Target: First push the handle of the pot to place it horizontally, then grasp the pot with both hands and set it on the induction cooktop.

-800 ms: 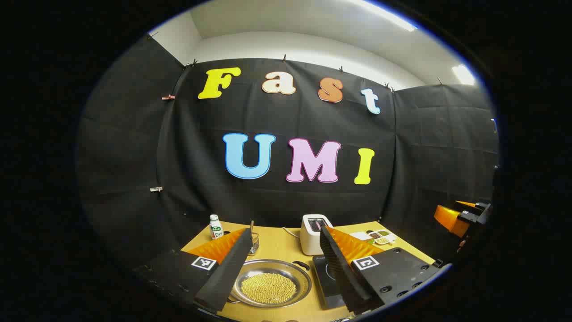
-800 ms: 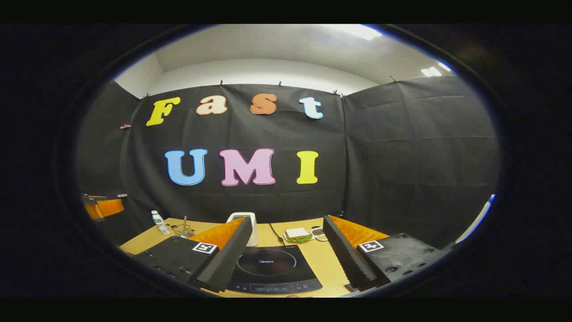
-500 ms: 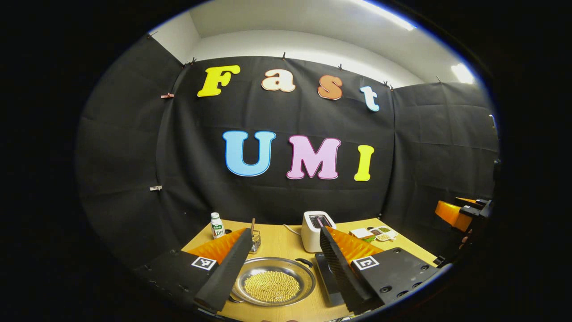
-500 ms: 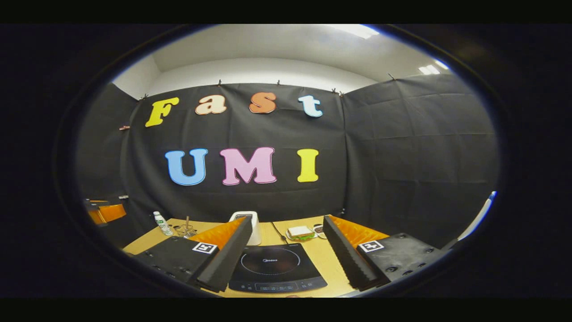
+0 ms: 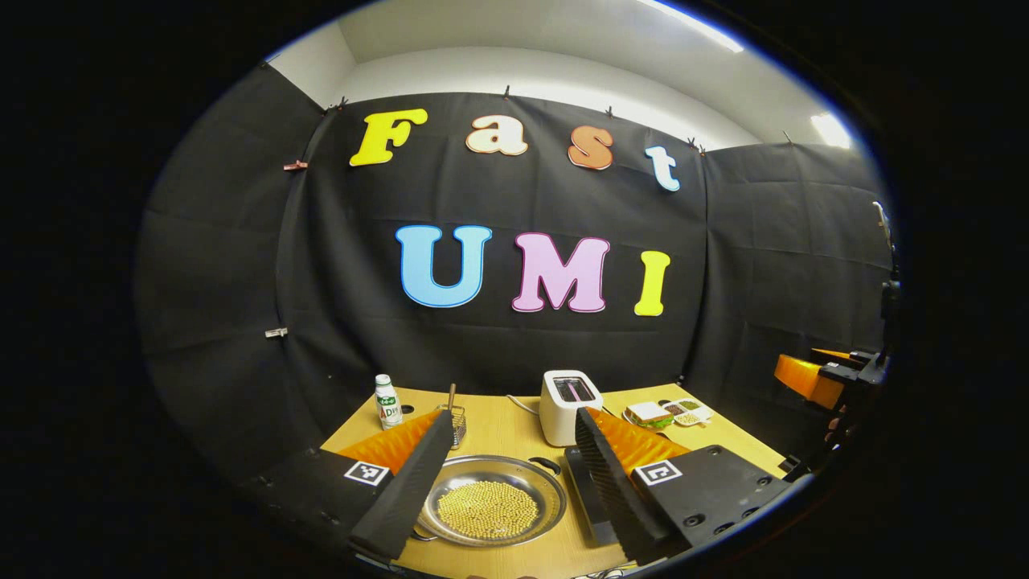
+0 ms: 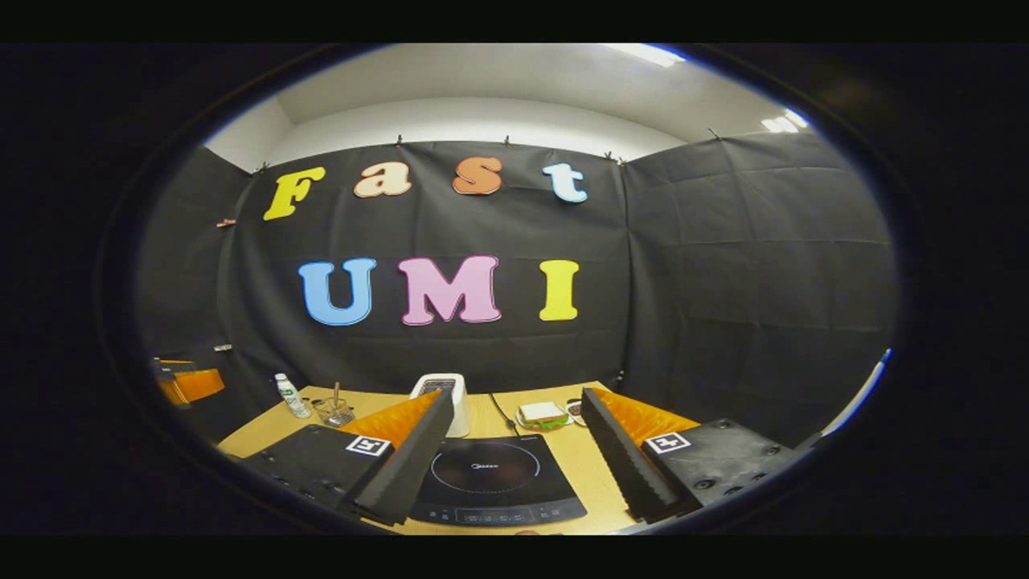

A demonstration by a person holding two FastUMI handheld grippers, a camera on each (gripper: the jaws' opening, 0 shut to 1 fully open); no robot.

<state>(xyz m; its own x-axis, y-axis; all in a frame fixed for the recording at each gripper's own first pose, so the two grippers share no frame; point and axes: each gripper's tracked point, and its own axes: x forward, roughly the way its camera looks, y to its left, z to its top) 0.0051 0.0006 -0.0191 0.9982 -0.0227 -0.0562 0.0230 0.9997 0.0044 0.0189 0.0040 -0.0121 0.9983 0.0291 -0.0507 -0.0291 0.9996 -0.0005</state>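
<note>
Left gripper (image 5: 508, 482) held above the near edge of the wooden table (image 5: 498, 430), jaws spread wide, nothing between them. Framed between its fingers: the pot (image 5: 492, 510), a shallow steel pan holding a heap of small yellow beans (image 5: 487, 509), resting on the table. Dark handle (image 5: 547, 465) seen at the pot's far right rim; a second at the near left rim, partly hidden by the left finger. Just right of the pot, apart from it: the induction cooktop (image 5: 585, 494), mostly hidden behind the right finger.

Right gripper (image 6: 514, 468) held above the cooktop (image 6: 492, 482), jaws likewise spread wide and gripping nothing; the cooktop's glass top bare.

Farther back: white toaster (image 5: 569, 397) with its cord, just beyond the cooktop. Far left: small white bottle (image 5: 387, 401) and a little wire basket (image 5: 455, 421) with a stick handle. Far right: sandwich (image 5: 648, 414) and small dishes (image 5: 685, 412) of food. All well clear of the pot and cooktop. Other gripper glimpsed at the right edge of the left gripper view (image 5: 820, 376).
</note>
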